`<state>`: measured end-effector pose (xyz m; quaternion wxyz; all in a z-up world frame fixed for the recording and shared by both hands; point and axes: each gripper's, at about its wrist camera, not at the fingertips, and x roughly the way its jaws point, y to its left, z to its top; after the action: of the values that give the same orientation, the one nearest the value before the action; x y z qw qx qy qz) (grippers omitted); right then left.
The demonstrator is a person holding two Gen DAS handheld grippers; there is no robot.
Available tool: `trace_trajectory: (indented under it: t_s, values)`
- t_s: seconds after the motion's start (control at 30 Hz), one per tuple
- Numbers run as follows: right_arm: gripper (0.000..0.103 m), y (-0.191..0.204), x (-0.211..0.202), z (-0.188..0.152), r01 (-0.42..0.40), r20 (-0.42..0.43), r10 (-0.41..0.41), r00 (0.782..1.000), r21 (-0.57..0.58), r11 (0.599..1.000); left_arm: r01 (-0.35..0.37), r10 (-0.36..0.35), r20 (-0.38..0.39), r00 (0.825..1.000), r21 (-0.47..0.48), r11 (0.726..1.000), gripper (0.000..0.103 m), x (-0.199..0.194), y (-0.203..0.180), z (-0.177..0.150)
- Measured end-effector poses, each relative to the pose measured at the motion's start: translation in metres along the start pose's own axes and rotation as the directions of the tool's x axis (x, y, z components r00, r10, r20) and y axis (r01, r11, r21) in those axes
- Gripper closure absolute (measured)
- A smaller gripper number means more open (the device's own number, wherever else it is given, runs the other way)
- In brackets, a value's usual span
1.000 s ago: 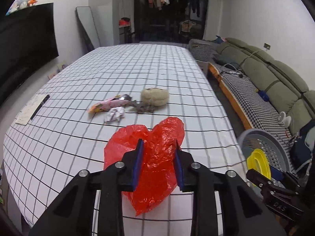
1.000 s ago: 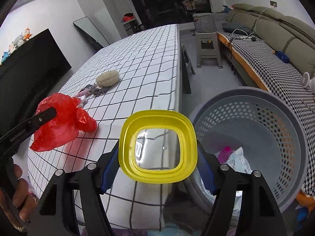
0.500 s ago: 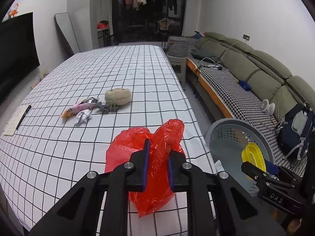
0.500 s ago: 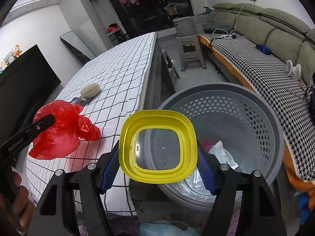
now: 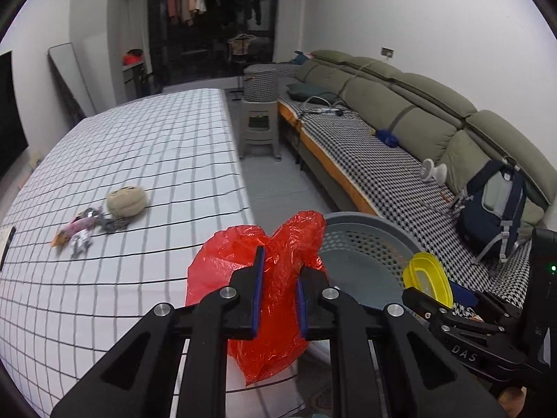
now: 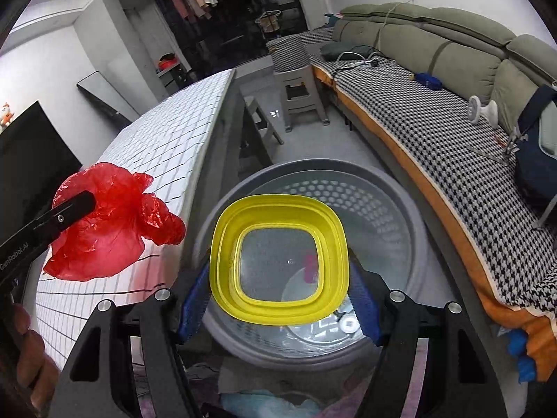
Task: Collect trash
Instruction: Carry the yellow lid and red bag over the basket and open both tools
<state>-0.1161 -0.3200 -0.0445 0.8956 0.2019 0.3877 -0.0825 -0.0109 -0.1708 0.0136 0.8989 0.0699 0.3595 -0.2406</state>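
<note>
black left tool (image 5: pixel 278 291), blue pads, silver screws, black right tool (image 6: pixel 278 308), white lettering

"DAS" on right hand-held gripper (image 5: pixel 431 299); "GenRobot.AI" on left hand-held gripper (image 6: pixel 87 205)

Between the left jaws, the red bag (image 5: pixel 278 278) is thin, glossy, crinkled plastic; the yellow lid (image 6: pixel 278 261) between the right jaws is smooth plastic, clear-centred.

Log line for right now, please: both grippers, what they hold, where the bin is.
left gripper: shut on red plastic bag, at table edge | right gripper: shut on yellow lid, over grey basket
</note>
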Motion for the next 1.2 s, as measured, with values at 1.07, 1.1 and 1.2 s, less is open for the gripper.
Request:
trace_trajectory:
  t_s: [1.07, 1.1, 1.2]
  values:
    - [0.034, -0.062, 0.054, 0.015, 0.1, -0.132, -0.094, 0.987, 0.039, 0.994, 0.095, -0.073, -0.235, 0.969, 0.084, 0.992, 0.082, 0.111, -0.067, -0.004]
    - [0.034, -0.063, 0.054, 0.015, 0.101, -0.133, -0.095, 0.987, 0.038, 0.994, 0.089, -0.066, -0.234, 0.97, 0.086, 0.992, 0.08, 0.111, -0.067, -0.004]
    - [0.032, -0.065, 0.054, 0.016, 0.101, -0.128, -0.095, 0.987, 0.037, 0.994, 0.078, -0.056, -0.228, 0.972, 0.086, 0.993, 0.061, 0.11, -0.066, -0.004]
